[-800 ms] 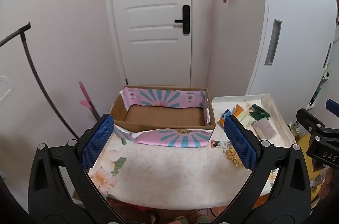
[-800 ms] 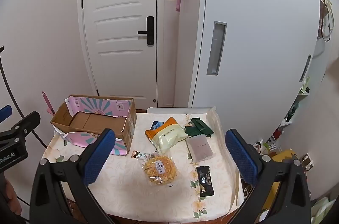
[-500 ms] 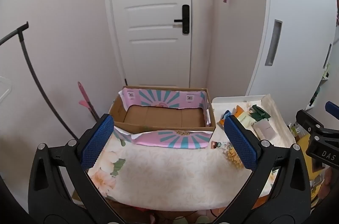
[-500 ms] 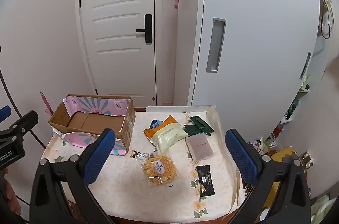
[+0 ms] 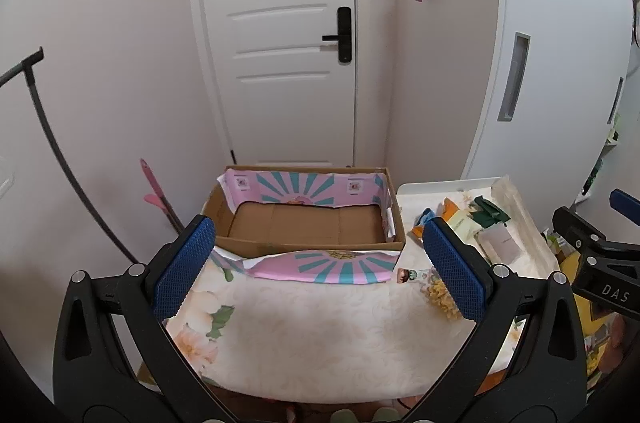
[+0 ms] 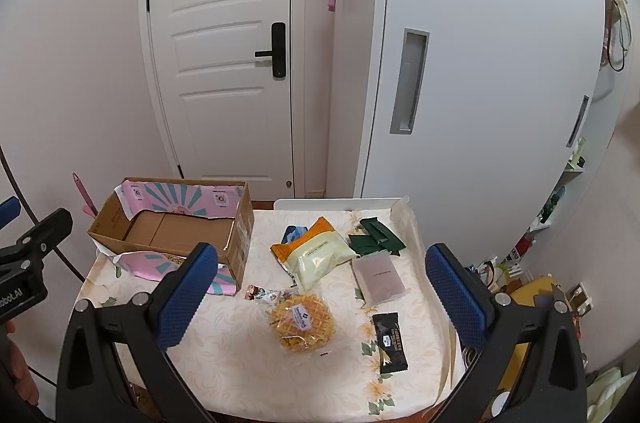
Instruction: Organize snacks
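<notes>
An open cardboard box (image 5: 304,223) with pink patterned flaps sits at the table's far left; it also shows in the right wrist view (image 6: 176,231) and looks empty. Snacks lie to its right: a yellow waffle bag (image 6: 302,321), a cream packet (image 6: 324,257) on an orange one, dark green packets (image 6: 376,235), a mauve pouch (image 6: 378,279), a black bar (image 6: 390,341) and a small candy (image 6: 256,293). My left gripper (image 5: 318,271) is open and empty before the box. My right gripper (image 6: 320,295) is open and empty above the snacks.
The table (image 5: 312,335) wears a floral cloth. A white door (image 6: 228,43) and a cabinet (image 6: 480,63) stand behind it. A dark curved pole (image 5: 52,151) and a pink tool (image 5: 156,195) are at the left. Clutter lies on the floor at the right (image 6: 532,287).
Both views have shifted only slightly; both grippers stay open and empty, and nothing on the table has moved.
</notes>
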Tool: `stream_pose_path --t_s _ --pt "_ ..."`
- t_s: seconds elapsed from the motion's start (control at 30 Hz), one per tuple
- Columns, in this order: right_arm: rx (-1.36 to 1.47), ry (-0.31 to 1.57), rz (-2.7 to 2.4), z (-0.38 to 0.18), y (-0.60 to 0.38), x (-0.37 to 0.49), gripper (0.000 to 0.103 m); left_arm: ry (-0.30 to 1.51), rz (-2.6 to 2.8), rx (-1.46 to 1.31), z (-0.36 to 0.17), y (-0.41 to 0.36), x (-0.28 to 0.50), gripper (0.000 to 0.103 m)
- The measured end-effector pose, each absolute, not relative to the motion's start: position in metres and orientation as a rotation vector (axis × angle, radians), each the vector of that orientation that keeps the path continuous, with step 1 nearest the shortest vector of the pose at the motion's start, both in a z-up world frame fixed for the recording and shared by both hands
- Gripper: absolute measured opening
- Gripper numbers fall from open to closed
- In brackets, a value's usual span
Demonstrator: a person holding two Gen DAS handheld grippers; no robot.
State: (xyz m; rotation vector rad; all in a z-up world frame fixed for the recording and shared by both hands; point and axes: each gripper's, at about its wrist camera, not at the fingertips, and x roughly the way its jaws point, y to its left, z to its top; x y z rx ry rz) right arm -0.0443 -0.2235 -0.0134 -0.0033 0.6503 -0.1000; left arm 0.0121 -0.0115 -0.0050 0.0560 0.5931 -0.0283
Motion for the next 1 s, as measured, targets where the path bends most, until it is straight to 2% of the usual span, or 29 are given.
stream_pose_path --t_s 1.0 --pt "-0.006 0.656 -0.098 -0.0166 -0.2180 -0.0375 0.103 0.597 -0.045 0.044 -0.0023 -0.0023 0.0161 0.103"
